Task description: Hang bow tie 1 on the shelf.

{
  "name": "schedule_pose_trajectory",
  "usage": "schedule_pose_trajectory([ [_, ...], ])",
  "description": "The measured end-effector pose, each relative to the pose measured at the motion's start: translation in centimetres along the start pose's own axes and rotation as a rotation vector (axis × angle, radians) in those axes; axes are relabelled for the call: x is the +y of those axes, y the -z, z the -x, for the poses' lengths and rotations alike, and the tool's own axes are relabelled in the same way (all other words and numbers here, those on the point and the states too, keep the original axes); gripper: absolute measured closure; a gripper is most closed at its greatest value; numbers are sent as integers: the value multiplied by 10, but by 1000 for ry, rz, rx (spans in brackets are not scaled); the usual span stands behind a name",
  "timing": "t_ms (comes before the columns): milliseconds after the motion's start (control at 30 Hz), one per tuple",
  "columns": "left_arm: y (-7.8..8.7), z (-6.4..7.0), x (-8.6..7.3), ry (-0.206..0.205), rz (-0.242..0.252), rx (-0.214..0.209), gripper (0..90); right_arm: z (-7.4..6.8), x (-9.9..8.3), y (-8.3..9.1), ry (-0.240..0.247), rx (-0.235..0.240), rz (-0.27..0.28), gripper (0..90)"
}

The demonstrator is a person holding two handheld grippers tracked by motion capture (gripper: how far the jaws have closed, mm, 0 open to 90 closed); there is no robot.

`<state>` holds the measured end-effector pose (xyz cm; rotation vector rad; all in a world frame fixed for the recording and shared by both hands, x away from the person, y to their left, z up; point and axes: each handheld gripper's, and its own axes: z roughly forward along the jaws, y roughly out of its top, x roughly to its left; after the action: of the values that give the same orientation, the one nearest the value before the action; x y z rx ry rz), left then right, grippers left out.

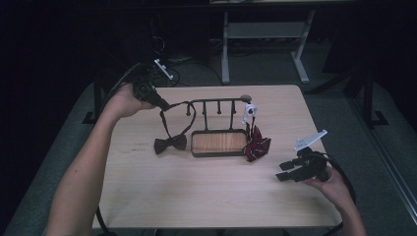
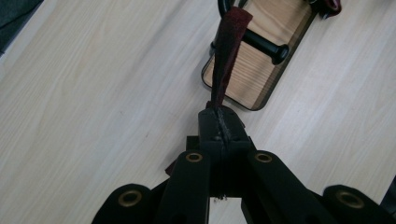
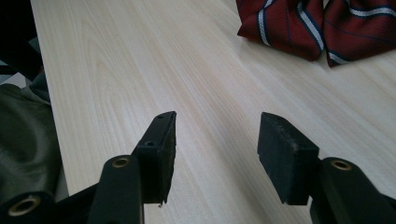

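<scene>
Left tongs [image 2: 219, 122] clench the bow tie's strap [image 2: 229, 51]; right tongs [image 3: 215, 149] gape wide, holding nothing.

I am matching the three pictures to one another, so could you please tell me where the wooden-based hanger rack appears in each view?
High view: the rack stands mid-table, between the dark bow tie and the striped bow tie.
Left gripper view: its wooden base sits at top centre-right, behind the strap that the left gripper pinches.
Right gripper view: not in it.
Shared landmark: the pale wooden table.
</scene>
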<state>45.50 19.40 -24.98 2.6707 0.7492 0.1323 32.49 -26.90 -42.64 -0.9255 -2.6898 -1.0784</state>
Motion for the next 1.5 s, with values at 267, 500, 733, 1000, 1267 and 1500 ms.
schedule_pose_trajectory([
  [267,1,2,5,2,-16,35,829,1,0,2,-2,-2,5,465],
  [500,5,5,1,-12,-27,42,787,2,-1,3,-3,-13,5,463],
  [733,4,8,-7,-6,-21,49,709,3,0,4,-2,-17,6,462],
  [1000,2,10,-14,-5,-8,39,639,3,0,5,-6,-24,8,462],
  [1267,1,14,-21,-9,-9,34,598,3,1,6,-13,-31,9,456],
  [1500,0,14,-28,-6,-1,17,583,6,1,7,-24,-40,12,449],
])
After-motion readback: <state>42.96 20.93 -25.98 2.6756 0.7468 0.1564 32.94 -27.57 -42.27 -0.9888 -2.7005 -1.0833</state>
